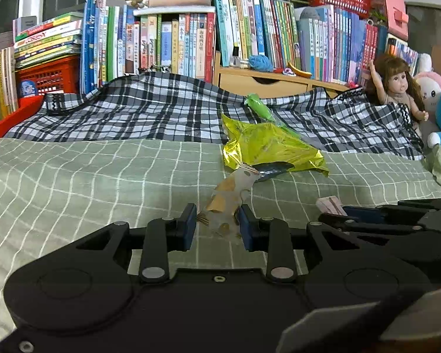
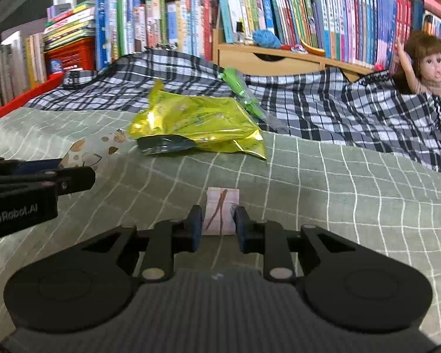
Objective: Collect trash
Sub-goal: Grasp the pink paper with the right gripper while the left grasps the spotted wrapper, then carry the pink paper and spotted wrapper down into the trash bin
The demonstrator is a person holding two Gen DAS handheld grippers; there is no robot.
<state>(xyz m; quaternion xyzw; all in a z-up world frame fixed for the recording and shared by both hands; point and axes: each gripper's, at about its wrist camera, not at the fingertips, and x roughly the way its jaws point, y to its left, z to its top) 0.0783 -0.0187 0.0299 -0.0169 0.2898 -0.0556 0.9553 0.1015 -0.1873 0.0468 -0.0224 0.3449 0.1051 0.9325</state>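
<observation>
Left gripper (image 1: 218, 223) clamped on nut-print wrapper (image 1: 230, 197); right gripper (image 2: 219, 226) apparently pinching pink wrapper (image 2: 220, 210), on green checked bedsheet (image 1: 88, 176).

White lettering "GenRobot.AI" stands on the left gripper's (image 2: 73, 178) black body; book spines are unreadable.

Plenty of open green sheet (image 1: 73, 182) on the left; straight ahead the yellow bag (image 2: 197, 123) blocks things, and the plaid blanket (image 2: 323, 108) bunches up behind it.
</observation>
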